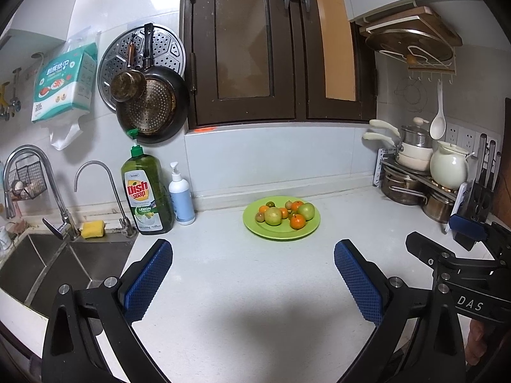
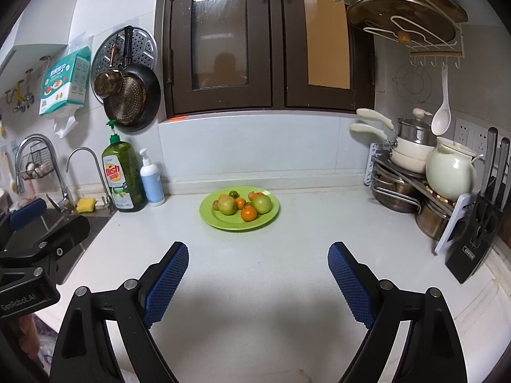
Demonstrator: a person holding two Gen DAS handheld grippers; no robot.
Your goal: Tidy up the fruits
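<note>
A green plate (image 1: 281, 233) (image 2: 233, 225) stands on the white counter near the back wall. It holds two green apples (image 1: 273, 216) (image 2: 262, 204), several small oranges (image 1: 297, 221) (image 2: 248, 214) and a few small brownish fruits. My left gripper (image 1: 254, 249) is open and empty, well in front of the plate. My right gripper (image 2: 258, 252) is open and empty, also in front of the plate. The right gripper shows at the right edge of the left wrist view (image 1: 460, 229); the left gripper shows at the left edge of the right wrist view (image 2: 28, 210).
A sink (image 1: 41, 265) with two taps lies at the left. A dish soap bottle (image 1: 147, 191) and a white pump bottle (image 1: 181, 196) stand beside it. A pot rack (image 2: 412, 185), white jug (image 2: 450, 169) and knife block (image 2: 479, 236) stand at the right.
</note>
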